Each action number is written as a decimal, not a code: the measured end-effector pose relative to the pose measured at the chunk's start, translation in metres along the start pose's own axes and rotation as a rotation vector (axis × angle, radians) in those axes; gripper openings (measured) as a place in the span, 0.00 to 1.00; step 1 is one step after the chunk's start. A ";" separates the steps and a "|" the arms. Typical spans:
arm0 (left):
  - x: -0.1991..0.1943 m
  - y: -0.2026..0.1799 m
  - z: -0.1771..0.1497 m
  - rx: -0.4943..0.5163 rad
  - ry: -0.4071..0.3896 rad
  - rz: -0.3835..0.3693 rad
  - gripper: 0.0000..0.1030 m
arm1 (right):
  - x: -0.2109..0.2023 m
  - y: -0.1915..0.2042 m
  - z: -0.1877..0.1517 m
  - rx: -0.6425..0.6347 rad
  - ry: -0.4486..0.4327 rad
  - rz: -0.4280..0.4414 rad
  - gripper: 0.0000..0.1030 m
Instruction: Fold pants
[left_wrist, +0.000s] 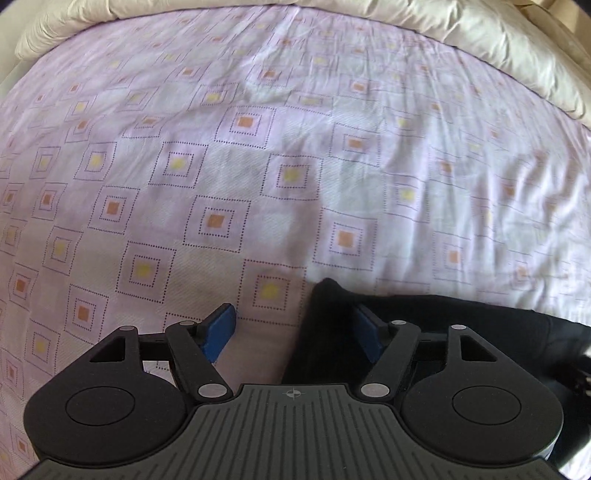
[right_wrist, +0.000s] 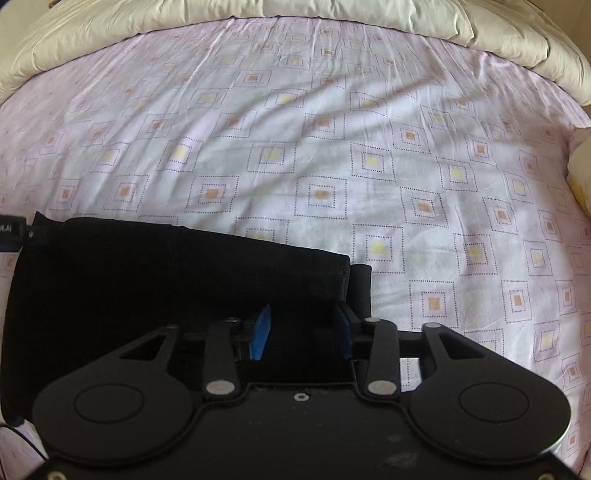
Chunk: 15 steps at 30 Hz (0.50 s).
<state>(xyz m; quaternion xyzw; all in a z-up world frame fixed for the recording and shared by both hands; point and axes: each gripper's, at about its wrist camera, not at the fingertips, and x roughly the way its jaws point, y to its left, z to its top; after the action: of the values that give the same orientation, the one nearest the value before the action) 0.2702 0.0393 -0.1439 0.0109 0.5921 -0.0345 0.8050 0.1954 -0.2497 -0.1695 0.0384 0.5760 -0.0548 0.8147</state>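
The black pants (right_wrist: 166, 280) lie folded in a flat band on the patterned bedsheet (right_wrist: 369, 166), at the near left of the right wrist view. My right gripper (right_wrist: 302, 332) points down over their right end, near the hem; its blue pads stand apart and do not pinch the cloth. In the left wrist view the pants (left_wrist: 461, 325) fill the lower right. My left gripper (left_wrist: 295, 332) is open and straddles their left edge: the right pad sits over black fabric, the left pad (left_wrist: 219, 332) over bare sheet.
A cream duvet (left_wrist: 480, 44) is bunched along the far edge of the bed, seen in both views (right_wrist: 110, 33). A pale yellow pillow (right_wrist: 580, 173) lies at the right edge. Part of the other gripper (right_wrist: 11, 232) shows at the far left.
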 end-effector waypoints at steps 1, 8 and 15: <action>0.003 0.000 0.001 0.002 0.002 0.004 0.70 | 0.004 -0.003 0.000 0.015 0.016 0.011 0.49; 0.005 -0.001 0.006 0.015 0.011 0.011 0.74 | 0.012 -0.021 -0.001 0.115 0.027 0.062 0.48; -0.028 -0.007 0.006 0.041 -0.059 0.007 0.72 | 0.009 -0.018 -0.001 0.110 0.024 0.050 0.48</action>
<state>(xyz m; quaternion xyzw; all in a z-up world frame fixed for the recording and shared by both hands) 0.2675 0.0335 -0.1157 0.0284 0.5675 -0.0438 0.8217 0.1953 -0.2679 -0.1787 0.0982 0.5808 -0.0658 0.8054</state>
